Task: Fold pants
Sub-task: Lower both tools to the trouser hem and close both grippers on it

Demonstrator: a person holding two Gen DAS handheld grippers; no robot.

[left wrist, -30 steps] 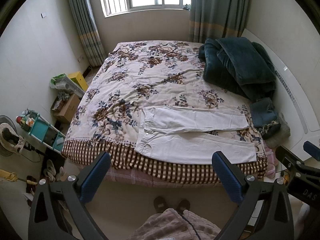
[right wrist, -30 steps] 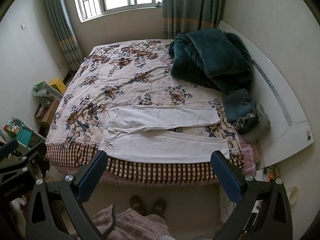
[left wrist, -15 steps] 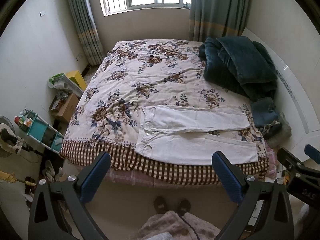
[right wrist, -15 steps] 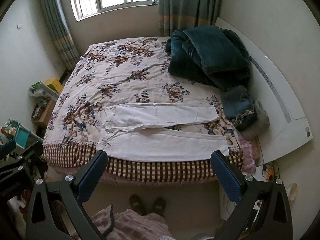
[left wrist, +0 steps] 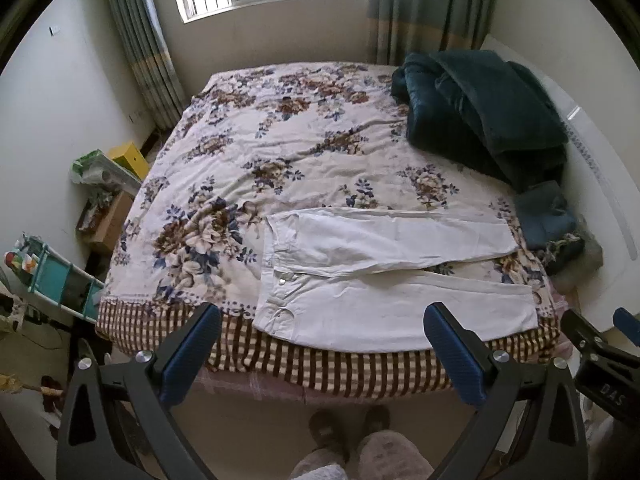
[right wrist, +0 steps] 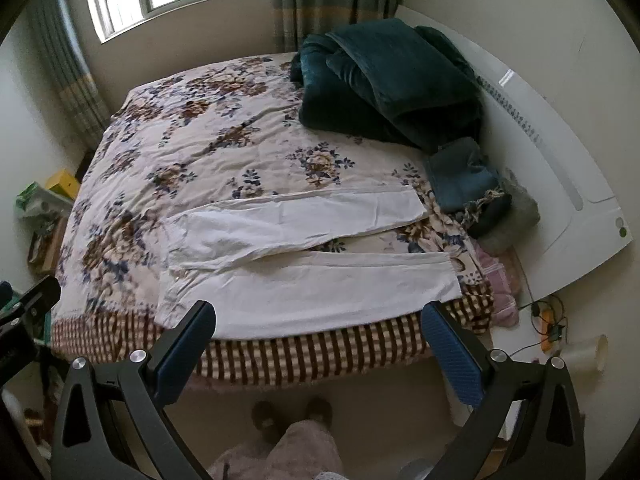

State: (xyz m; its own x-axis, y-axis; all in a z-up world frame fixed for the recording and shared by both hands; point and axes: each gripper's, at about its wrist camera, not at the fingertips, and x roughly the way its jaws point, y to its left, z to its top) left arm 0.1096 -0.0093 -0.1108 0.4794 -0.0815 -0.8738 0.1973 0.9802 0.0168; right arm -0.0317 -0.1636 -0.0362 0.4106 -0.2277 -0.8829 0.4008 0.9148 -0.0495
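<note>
1. since the earlier frames both cameras have tilted a little more down toward the bed; the pants look unmoved and lie just as flat.
2. nearest, the person's slippered feet (left wrist: 348, 426) stand on the pale floor, with fuzzy pinkish trouser legs (right wrist: 304, 450) above them.
3. the left gripper (left wrist: 322, 342) hangs in the air short of the bed edge, its jaws spread wide and holding nothing; the blue ribbed pads (left wrist: 192, 354) sit on black angular arms.
4. the right gripper (right wrist: 318, 340) is likewise spread wide and empty, clear of the cloth; part of it shows at the right edge of the left wrist view.
5. the bed (left wrist: 304, 364) has a brown-and-cream checked border hanging over its near side, and beyond that a cream quilted cover with brown and blue flowers.
6. the white pants (left wrist: 384, 272) lie flat on the near right part of the bed, front up, two metal buttons showing. their long axis runs left to right: waistband to the left, cuffs to the right. the near leg lies along the bed edge and the far leg angles slightly away, so the legs spread apart toward the cuffs. the fabric looks like smooth woven cotton with light creases.
7. farther right, a small folded blue-grey bundle (right wrist: 464, 178) sits beside the far cuff.
8. beyond it a plush dark teal blanket (right wrist: 384, 80) is heaped against the white headboard (right wrist: 560, 152).
9. farthest, striped curtains (left wrist: 424, 4) frame a bright window.
</note>
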